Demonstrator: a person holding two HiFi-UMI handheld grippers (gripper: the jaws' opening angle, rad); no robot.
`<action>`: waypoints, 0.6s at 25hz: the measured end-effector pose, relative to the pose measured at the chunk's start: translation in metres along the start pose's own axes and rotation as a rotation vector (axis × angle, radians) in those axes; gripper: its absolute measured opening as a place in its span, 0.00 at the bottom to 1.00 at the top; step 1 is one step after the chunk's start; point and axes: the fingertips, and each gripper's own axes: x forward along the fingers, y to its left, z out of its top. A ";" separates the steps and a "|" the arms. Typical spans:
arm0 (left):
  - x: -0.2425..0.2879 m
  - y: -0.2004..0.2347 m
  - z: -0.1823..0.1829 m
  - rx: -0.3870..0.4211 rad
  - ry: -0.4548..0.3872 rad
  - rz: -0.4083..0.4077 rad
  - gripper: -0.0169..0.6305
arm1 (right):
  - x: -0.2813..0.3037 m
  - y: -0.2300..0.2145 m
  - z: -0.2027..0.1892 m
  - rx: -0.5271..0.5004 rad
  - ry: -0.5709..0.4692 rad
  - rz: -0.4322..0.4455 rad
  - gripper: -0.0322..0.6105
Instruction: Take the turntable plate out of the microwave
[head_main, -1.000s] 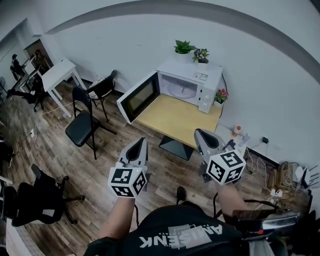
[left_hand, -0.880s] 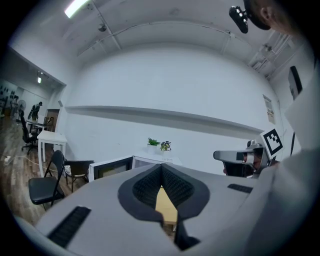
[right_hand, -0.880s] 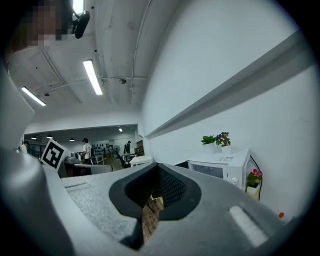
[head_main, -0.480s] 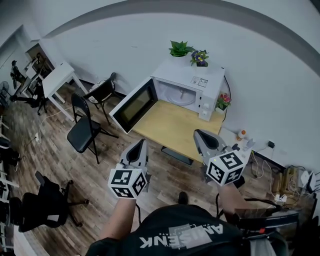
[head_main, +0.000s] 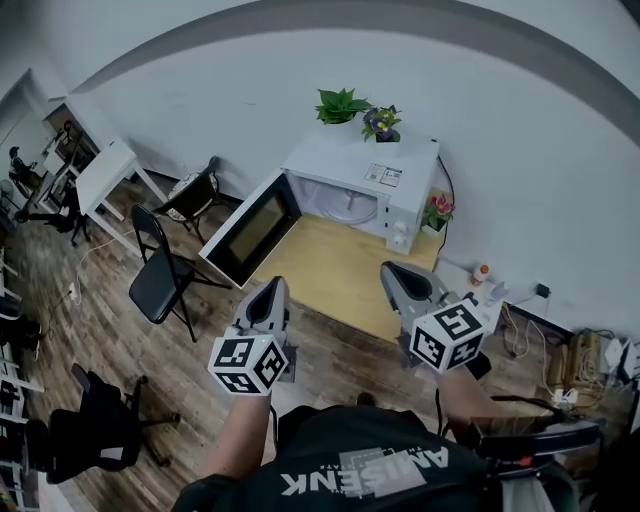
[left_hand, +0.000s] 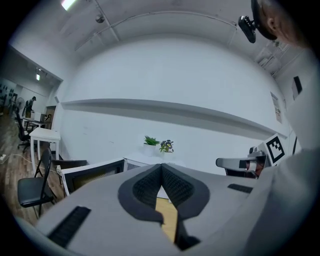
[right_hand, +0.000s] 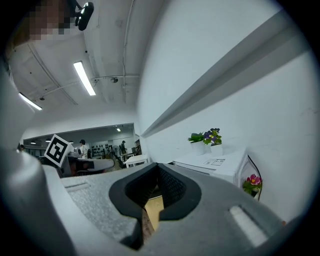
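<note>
In the head view, the left gripper (head_main: 273, 287) and the right gripper (head_main: 396, 274) are held side by side in the lower centre of the frame, both pointing toward the upper part of the picture. The left gripper view shows its jaws (left_hand: 161, 167) pressed together with nothing between them. The right gripper view shows the same condition: jaws (right_hand: 156, 168) clenched and empty.

Just beyond the gripper tips lies the near edge of the wooden desk (head_main: 340, 268). At the desk's far end stands the white microwave (head_main: 400, 160), against the wall. Its door (head_main: 245, 228) is swung fully open toward the left of the frame.

The turntable plate (head_main: 347, 210) sits inside the microwave cavity, on its floor, above centre frame. It is well apart from both grippers, with the bare desk top between.

Two potted plants (head_main: 358, 110) stand on top of the microwave.
</note>
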 end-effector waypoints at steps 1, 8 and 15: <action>0.005 0.002 0.001 -0.002 0.003 -0.004 0.03 | 0.002 -0.001 0.002 0.000 -0.009 0.010 0.05; 0.043 0.033 0.014 -0.014 -0.023 -0.060 0.03 | 0.028 -0.014 0.006 -0.013 -0.031 -0.038 0.05; 0.097 0.072 0.026 -0.029 -0.003 -0.177 0.03 | 0.084 -0.032 0.019 0.009 -0.060 -0.157 0.05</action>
